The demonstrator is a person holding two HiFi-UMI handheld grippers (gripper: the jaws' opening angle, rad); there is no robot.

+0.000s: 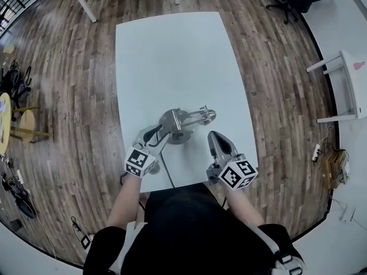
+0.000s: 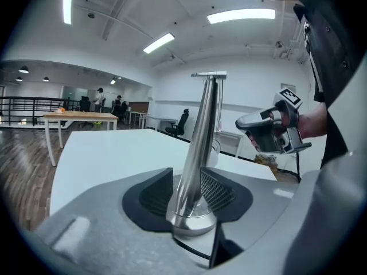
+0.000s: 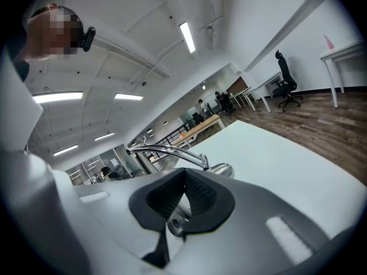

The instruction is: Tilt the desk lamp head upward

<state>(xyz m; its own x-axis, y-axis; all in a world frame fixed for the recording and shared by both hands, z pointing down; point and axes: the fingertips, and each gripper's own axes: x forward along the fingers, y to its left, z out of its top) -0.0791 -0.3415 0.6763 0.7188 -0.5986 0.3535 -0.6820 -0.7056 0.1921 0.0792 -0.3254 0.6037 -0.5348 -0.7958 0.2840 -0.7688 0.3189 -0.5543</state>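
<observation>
Desk lamp stands on white table near person's edge, head hanging low at end of arm. Left gripper: jaws apart, straddling stem just above base, no squeeze visible; likely there to brace lamp against tipping. Right gripper: jaws pinched together, empty, near head; probably placed to nudge it up. Count: one lamp, two grippers, one table in use
</observation>
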